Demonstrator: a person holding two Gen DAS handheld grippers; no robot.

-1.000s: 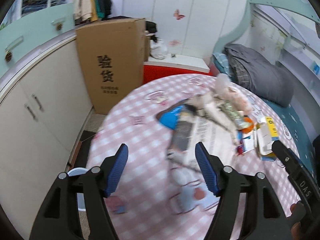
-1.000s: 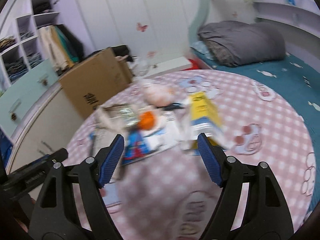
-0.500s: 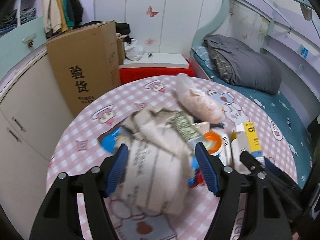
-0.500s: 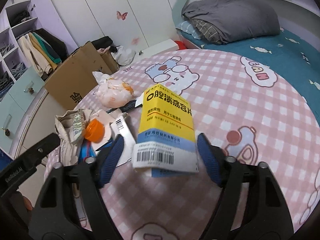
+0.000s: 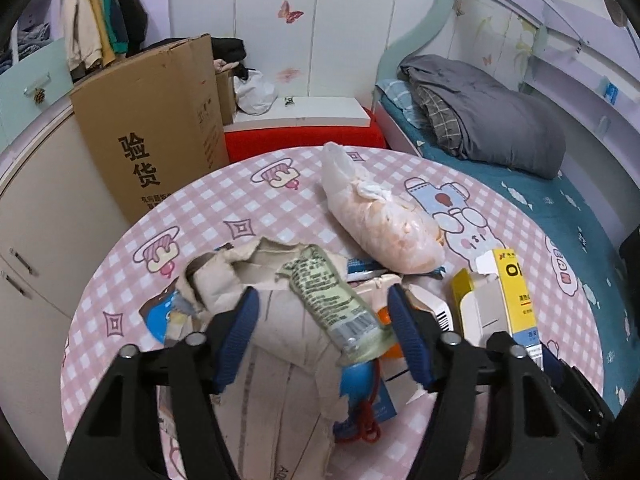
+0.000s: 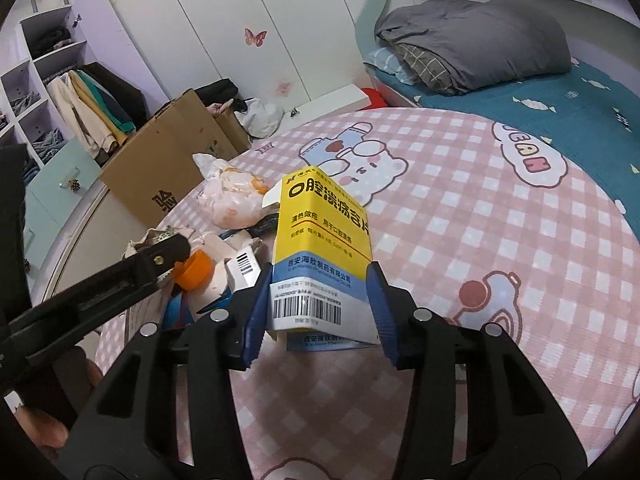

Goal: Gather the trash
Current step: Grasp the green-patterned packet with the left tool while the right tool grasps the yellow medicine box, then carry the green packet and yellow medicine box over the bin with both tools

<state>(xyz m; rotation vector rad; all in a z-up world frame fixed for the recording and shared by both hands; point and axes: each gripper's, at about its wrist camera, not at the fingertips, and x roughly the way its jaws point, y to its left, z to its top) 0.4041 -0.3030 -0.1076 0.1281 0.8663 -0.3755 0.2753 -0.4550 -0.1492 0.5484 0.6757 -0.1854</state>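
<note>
On the round table with its pink checked cloth [image 6: 480,240] lies a heap of trash. My right gripper [image 6: 318,300] is closing on a yellow and blue medicine box [image 6: 324,232]; both blue pads touch the sides of its near end. The box [image 5: 516,296] also shows at the right of the left wrist view. My left gripper [image 5: 322,326] hangs over a crumpled paper bag [image 5: 280,320] and a green wrapper [image 5: 328,300]. Its jaws are closing with both between them, and the pads do not visibly press. A clear bag of orange peel [image 5: 380,224] lies behind.
An orange cap [image 6: 194,268], a barcoded carton and blue scraps lie between the two grippers. A tall cardboard box [image 5: 148,128] stands beyond the table's left edge beside white cupboards. A bed with a grey blanket [image 5: 480,108] runs along the right.
The left gripper swung right over the paper bag and its jaws narrowed. The right gripper moved up to the yellow box and its jaws closed in onto its sides.
</note>
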